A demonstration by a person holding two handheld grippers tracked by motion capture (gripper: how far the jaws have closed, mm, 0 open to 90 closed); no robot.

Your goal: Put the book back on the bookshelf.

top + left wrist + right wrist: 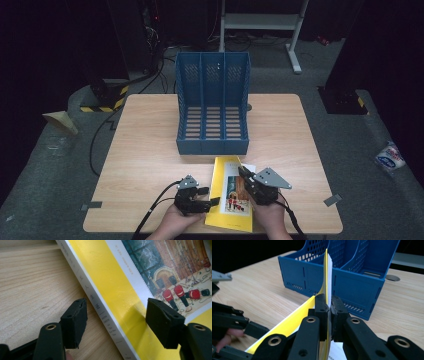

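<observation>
High view: a yellow book (232, 197) lies near the front edge of a light wooden table (150, 150), in front of a blue three-slot file rack (212, 107) that stands at the middle of the table. The person's two hands come in from the bottom edge, one on each side of the book. The left gripper (212, 201) sits at the book's left edge; the right gripper (245, 175) reaches over its right part, with a grey three-cornered plate (272, 178) on top.

Left gripper view: the jaws stand apart and straddle the spine side of the book (120, 300). One jaw is over the bare table (30, 290), the other over the yellow cover beside a picture of red-coated figures. Neither pad presses on the book, so this gripper is released.

Right gripper view: the right gripper (329, 312) is clenched on the book's cover and a few pages (327, 275), which rise between the pads as a thin upright sheet, yellow on one face and white on the other. The lifted cover curves down to the left towards the rest of the book. Behind it stands the file rack (352, 277), and part of the left gripper (237, 322) shows at the left edge.
</observation>
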